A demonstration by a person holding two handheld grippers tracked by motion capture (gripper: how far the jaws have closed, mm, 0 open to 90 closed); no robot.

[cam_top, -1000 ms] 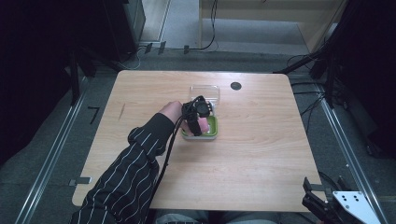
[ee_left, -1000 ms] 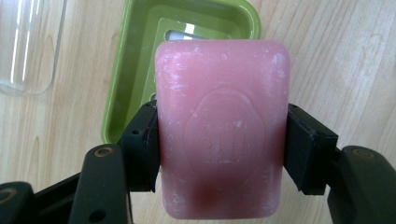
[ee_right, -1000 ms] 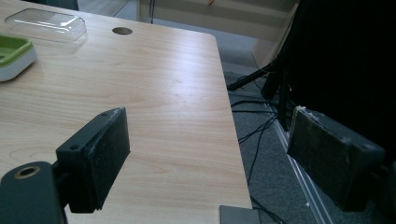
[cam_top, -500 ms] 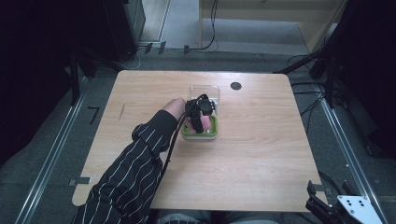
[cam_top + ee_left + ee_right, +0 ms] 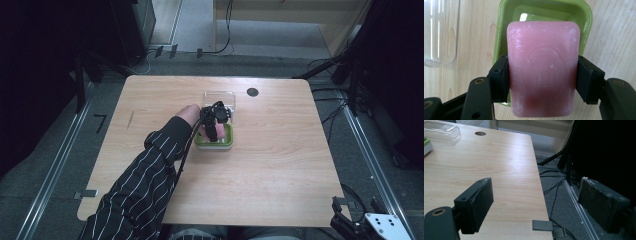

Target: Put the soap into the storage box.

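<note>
A pink bar of soap (image 5: 542, 68) is clamped between the two black pads of the left tool (image 5: 542, 80), one pad pressed on each long side. Behind the soap a green dish (image 5: 584, 17) is seen on the wooden worktop (image 5: 614, 37). A clear plastic lid (image 5: 440, 32) lies beside the dish at upper left.
</note>
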